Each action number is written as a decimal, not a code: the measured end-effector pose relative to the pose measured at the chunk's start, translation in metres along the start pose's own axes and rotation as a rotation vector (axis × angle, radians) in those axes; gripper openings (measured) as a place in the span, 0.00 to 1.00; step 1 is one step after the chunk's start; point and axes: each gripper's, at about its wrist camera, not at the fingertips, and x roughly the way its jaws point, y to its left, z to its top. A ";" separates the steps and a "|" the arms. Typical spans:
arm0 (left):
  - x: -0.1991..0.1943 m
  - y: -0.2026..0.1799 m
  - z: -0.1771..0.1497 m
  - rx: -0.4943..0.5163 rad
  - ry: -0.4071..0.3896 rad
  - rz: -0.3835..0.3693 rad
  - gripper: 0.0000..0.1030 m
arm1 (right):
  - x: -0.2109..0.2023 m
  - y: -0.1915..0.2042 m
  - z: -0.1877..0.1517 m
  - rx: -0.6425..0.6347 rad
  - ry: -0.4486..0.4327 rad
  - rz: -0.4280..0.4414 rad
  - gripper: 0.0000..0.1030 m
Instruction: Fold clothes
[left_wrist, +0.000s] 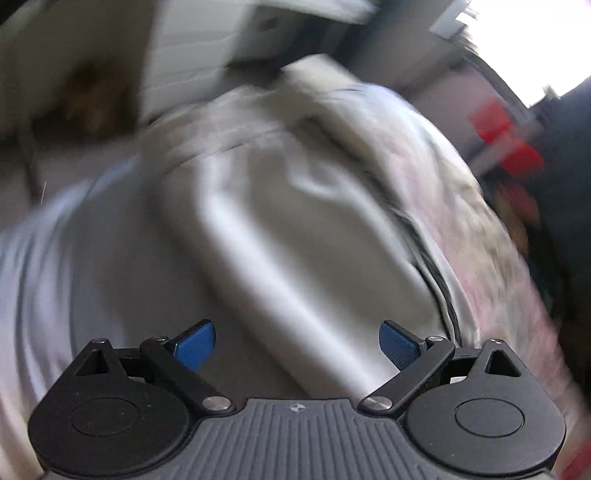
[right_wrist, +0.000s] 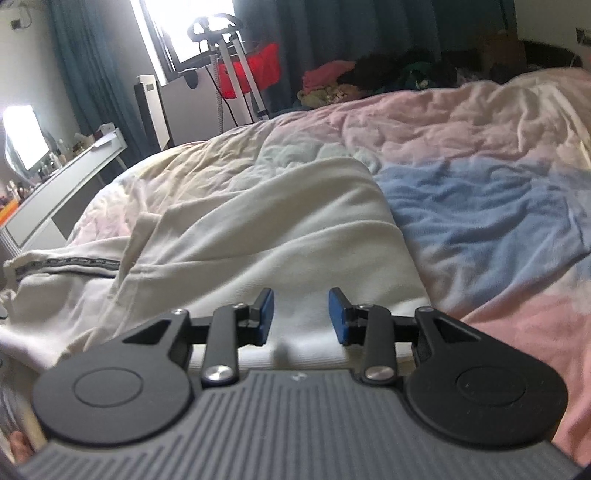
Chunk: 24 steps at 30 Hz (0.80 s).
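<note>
Clearly, the cream garment (right_wrist: 258, 229) lay spread on the bed, over a pink and blue blanket (right_wrist: 480, 192). Your right gripper (right_wrist: 301, 315) hovered over its near edge, jaws partly apart with nothing pinched between them. Only that view showed the curtains (right_wrist: 332, 33) and the dresser (right_wrist: 66, 184). Your left gripper (left_wrist: 297, 345) had its jaws wide and empty; its view was badly blurred, the garment (left_wrist: 277, 229) a pale smear.

Left wrist view smears with motion blur; window (right_wrist: 192, 29) glare overexposes right view.
</note>
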 end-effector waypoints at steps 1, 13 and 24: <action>0.004 0.008 0.002 -0.060 0.018 -0.019 0.94 | -0.002 0.001 0.000 -0.005 -0.003 -0.002 0.35; 0.035 0.011 0.034 -0.147 -0.064 -0.090 0.83 | -0.004 0.006 -0.003 -0.026 -0.008 -0.023 0.35; 0.006 -0.001 0.035 -0.043 -0.358 -0.006 0.13 | 0.015 0.020 -0.017 -0.074 0.104 0.062 0.35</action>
